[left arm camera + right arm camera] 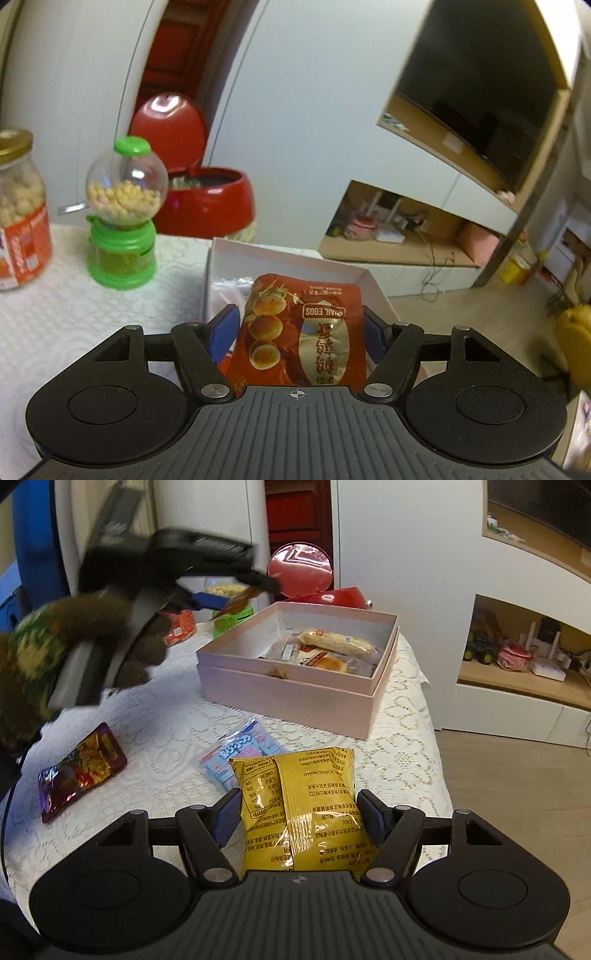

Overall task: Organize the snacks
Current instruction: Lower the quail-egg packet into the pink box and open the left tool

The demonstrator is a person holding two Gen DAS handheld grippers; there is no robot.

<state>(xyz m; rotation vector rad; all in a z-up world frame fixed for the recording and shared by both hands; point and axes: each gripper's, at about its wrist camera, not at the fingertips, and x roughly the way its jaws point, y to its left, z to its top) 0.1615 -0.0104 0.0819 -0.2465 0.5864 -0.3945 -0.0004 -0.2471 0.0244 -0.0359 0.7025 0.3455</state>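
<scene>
Left wrist view showed the left tool (pixel 299 325) clamped on a red quail egg packet (pixel 299 332), its blue pads pressed to both edges. The packet was glossy, printed with three golden eggs down one side and "QUAIL EGGS" upside down, and it hung above the near edge of the pink box (pixel 221 258). Only this view showed a green candy dispenser (pixel 123 218) with a clear globe of pale sweets and a jar (pixel 20 210) with a gold lid and orange label, both on the white lace table (pixel 74 314), with a red bin (pixel 207 199) behind them.

Right wrist view showed the right tool (pixel 299 812) gripping a crinkled yellow snack bag (pixel 303 812), its printed back facing the camera, above the table's near part. Only here did the box's inside show: a long wrapped roll (pixel 338 642) and other wrapped cakes. A blue packet (pixel 240 753) and a purple packet (pixel 79 771) lay on the table near the box. A gloved hand (pixel 92 642) carried the left tool, blurred, at upper left.
</scene>
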